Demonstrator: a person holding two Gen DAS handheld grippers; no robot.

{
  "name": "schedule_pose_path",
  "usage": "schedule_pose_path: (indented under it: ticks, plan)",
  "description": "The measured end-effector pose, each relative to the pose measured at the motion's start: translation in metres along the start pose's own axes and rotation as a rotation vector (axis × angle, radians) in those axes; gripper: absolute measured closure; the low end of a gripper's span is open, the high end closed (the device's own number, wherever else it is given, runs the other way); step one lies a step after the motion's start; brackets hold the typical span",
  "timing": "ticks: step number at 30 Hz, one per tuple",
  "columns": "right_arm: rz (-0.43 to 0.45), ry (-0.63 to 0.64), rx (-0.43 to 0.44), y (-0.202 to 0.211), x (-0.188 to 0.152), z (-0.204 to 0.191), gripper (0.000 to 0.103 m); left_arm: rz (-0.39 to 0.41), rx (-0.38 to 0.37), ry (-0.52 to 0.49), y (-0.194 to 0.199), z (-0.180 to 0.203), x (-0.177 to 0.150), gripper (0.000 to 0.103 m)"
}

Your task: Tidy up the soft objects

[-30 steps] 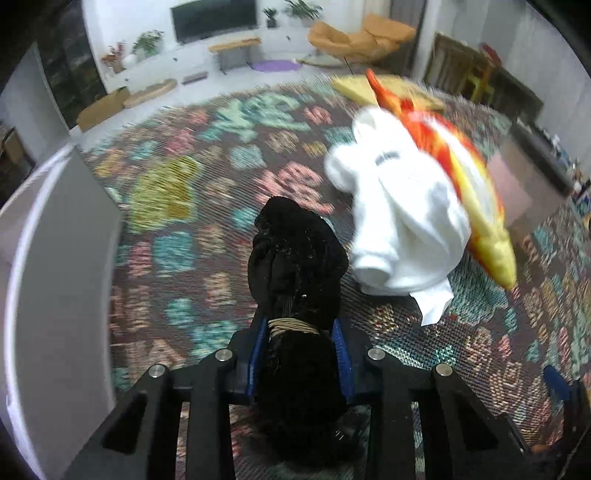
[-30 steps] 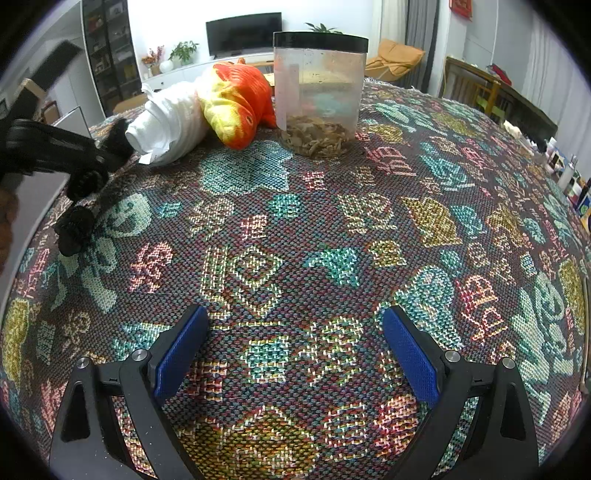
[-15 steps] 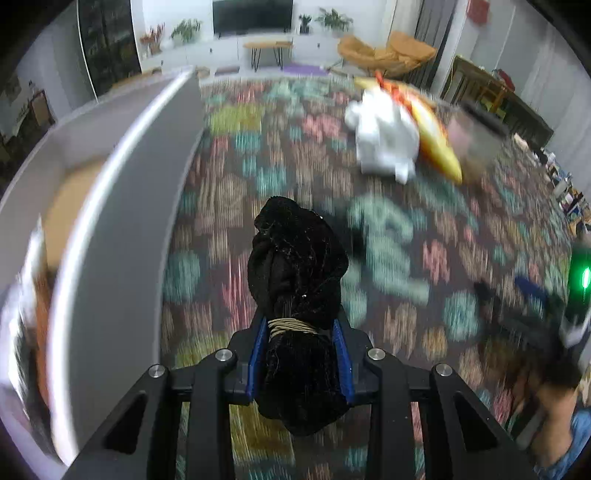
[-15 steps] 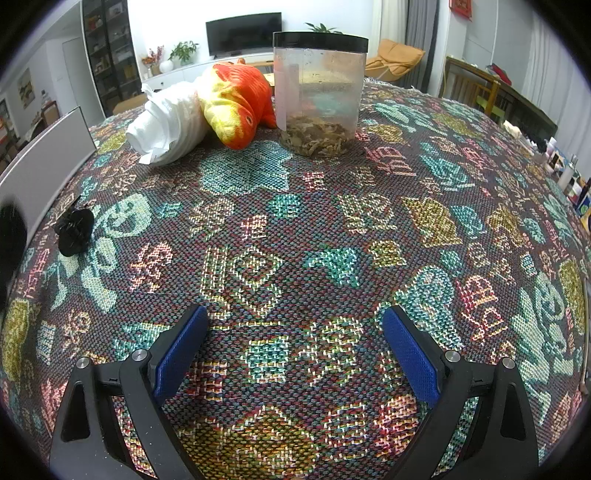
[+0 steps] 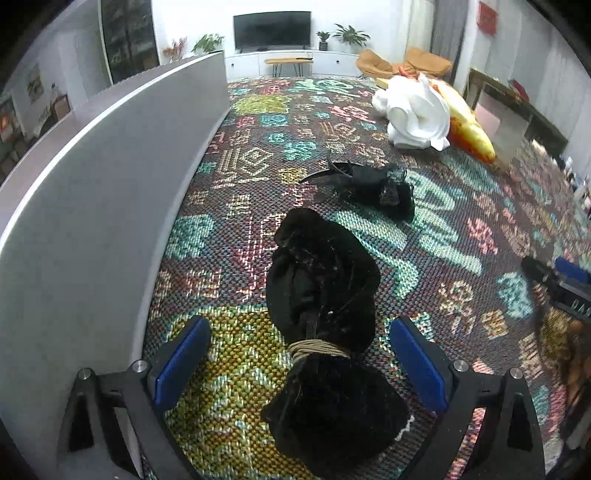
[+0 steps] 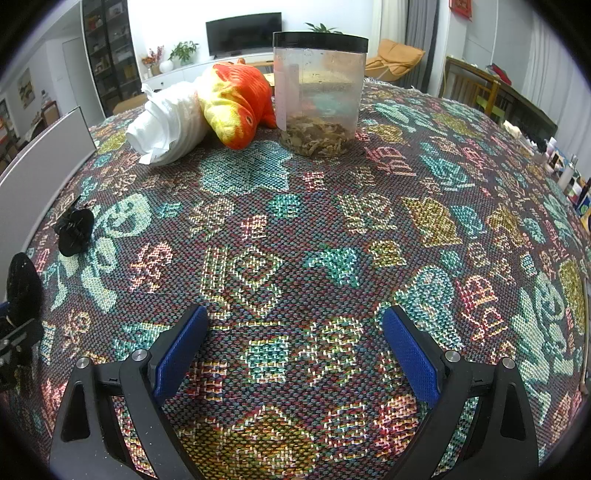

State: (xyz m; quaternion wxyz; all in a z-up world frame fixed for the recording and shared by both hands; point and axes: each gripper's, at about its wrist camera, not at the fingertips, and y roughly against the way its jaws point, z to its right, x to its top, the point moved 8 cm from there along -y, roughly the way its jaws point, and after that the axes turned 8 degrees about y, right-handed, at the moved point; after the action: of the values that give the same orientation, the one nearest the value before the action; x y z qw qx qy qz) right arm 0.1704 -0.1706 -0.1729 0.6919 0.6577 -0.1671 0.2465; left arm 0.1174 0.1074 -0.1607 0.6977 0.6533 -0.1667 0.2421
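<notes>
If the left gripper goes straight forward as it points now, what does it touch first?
Most likely the black velvet bundle, which lies between the open left gripper. Beyond it lies the black hair clip.

A white wall (image 6: 177, 22) closes the far end of the room, with a dark television (image 6: 243, 33) hung on it as the landmark. Below the television runs a low white cabinet (image 5: 325, 66), with potted plants (image 5: 351, 35) on top at both ends. Left of the television stands a tall dark glass-fronted shelf unit (image 6: 107, 51). Right of it sit an orange lounge chair (image 6: 399, 57) and grey curtains (image 6: 421, 26). Farther right are wooden chairs (image 6: 476, 92). The light is even and indoor.
</notes>
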Motion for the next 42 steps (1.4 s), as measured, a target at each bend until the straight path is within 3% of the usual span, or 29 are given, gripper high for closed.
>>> schedule_pose_path:
  ticks: [9,11,14,16,19,20,23,25,26,28,30,36,39,42]
  plan:
    - [0.018,-0.025,0.033,0.004,0.007,0.001,0.008,0.027,0.008,0.008,-0.003,0.001,0.001,0.000]
    - [0.105,-0.055,0.112,0.017,0.031,-0.003,0.008,0.029,0.008,0.010,-0.003,0.002,0.002,0.000]
    - [0.225,-0.015,0.148,0.037,0.087,-0.016,0.008,0.029,0.007,0.010,-0.003,0.001,0.001,0.000]
    - [0.236,0.015,0.173,0.035,0.122,-0.028,0.009,0.029,0.007,0.009,-0.003,0.001,0.001,0.000]
    - [0.172,0.039,0.107,0.006,0.158,-0.031,0.010,0.029,0.007,0.010,-0.003,0.001,0.001,0.000]
    - [0.147,0.037,0.081,-0.005,0.164,-0.029,0.014,0.029,0.007,0.009,-0.003,0.001,0.001,0.000]
    - [0.031,0.046,0.094,-0.042,0.167,-0.029,0.059,0.029,0.007,0.009,-0.003,0.001,0.001,0.000]
    - [-0.010,0.057,0.117,-0.058,0.163,-0.030,0.064,0.029,0.007,0.009,-0.003,0.001,0.001,0.000]
    - [-0.007,0.062,0.142,-0.060,0.162,-0.030,0.087,0.029,0.007,0.009,-0.003,0.001,0.001,0.000]
    - [0.015,0.080,0.157,-0.050,0.154,-0.031,0.088,0.030,0.007,0.009,-0.003,0.002,0.001,0.000]
    - [0.025,0.094,0.226,-0.033,0.143,-0.033,0.088,0.030,0.007,0.009,-0.003,0.002,0.001,0.000]
    - [-0.050,0.029,0.430,0.038,0.042,-0.002,0.088,0.030,0.007,0.009,-0.003,0.002,0.001,0.000]
    - [-0.058,-0.034,0.389,0.066,-0.008,0.046,0.088,0.030,0.007,0.009,-0.003,0.001,0.001,0.000]
    - [0.001,-0.084,0.210,0.085,-0.026,0.105,0.088,0.030,0.007,0.009,-0.003,0.001,0.001,0.000]
